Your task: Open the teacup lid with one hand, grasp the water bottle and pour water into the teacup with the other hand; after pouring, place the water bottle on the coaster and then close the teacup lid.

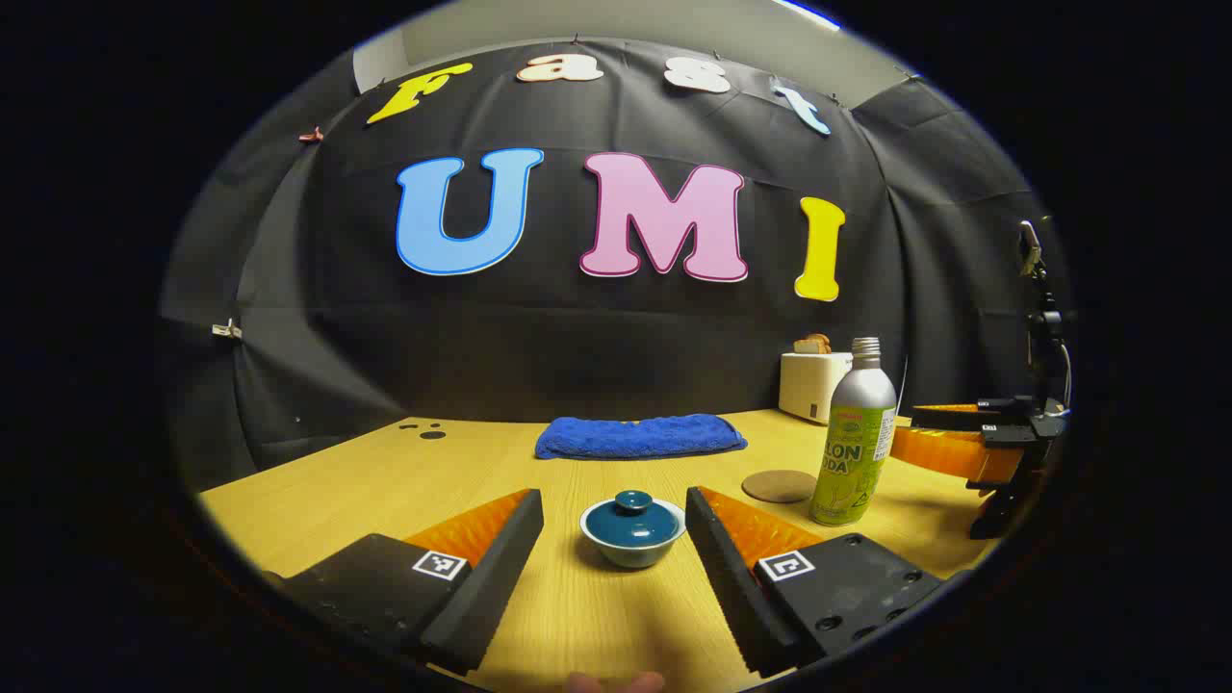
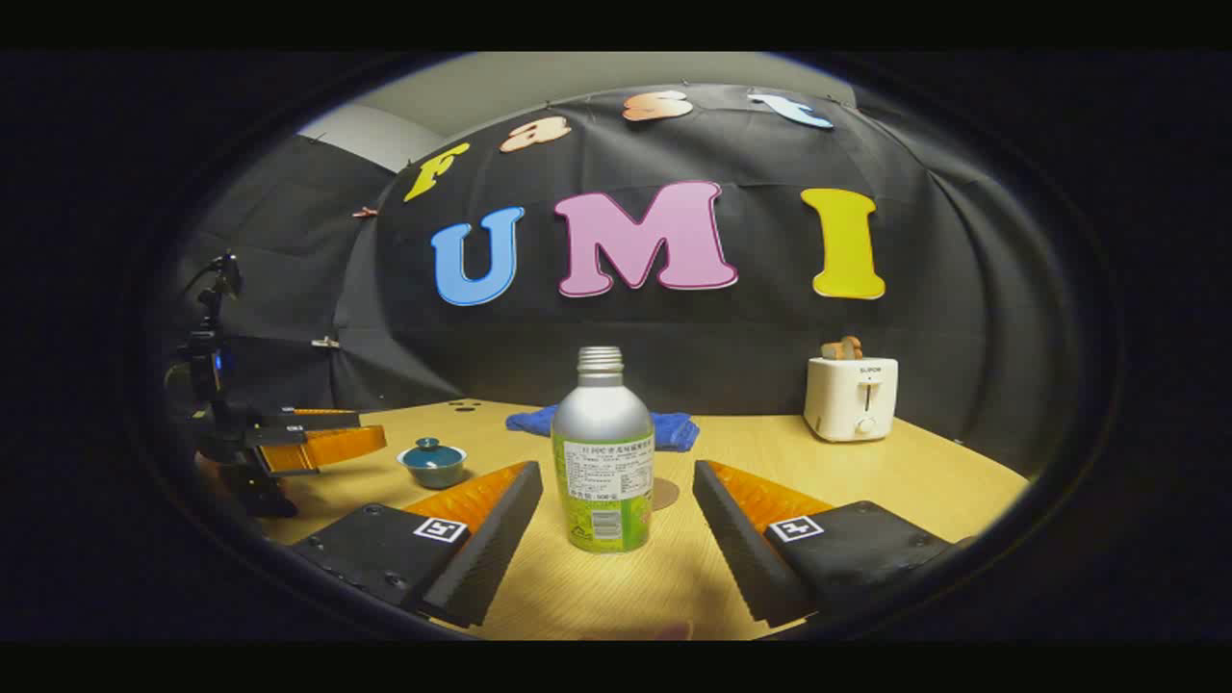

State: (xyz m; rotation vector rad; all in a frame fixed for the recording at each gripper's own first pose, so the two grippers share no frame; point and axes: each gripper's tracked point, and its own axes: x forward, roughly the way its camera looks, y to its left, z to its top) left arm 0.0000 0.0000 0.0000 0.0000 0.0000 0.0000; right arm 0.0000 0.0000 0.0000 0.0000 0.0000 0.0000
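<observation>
teacup [image 1: 632,532] lidded on wooden table [image 1: 404,481] | left hand-held gripper [image 1: 614,525] spread | right hand-held gripper [image 2: 616,515] spread

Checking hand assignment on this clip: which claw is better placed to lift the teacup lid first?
Left. The left claw is open, its fingers flanking the lidded teal ceramic teacup. The right claw is open around the silver-and-green water bottle, with the teacup off to its side.

A pale wooden bench [image 1: 597,626] is seen. Directly on it are set a lidded teacup [image 1: 632,529], an upright water bottle [image 1: 855,433] with a round coaster [image 1: 779,485] just beside it, a folded blue towel [image 1: 640,436] toward the back, and a white toaster [image 2: 851,397].
</observation>
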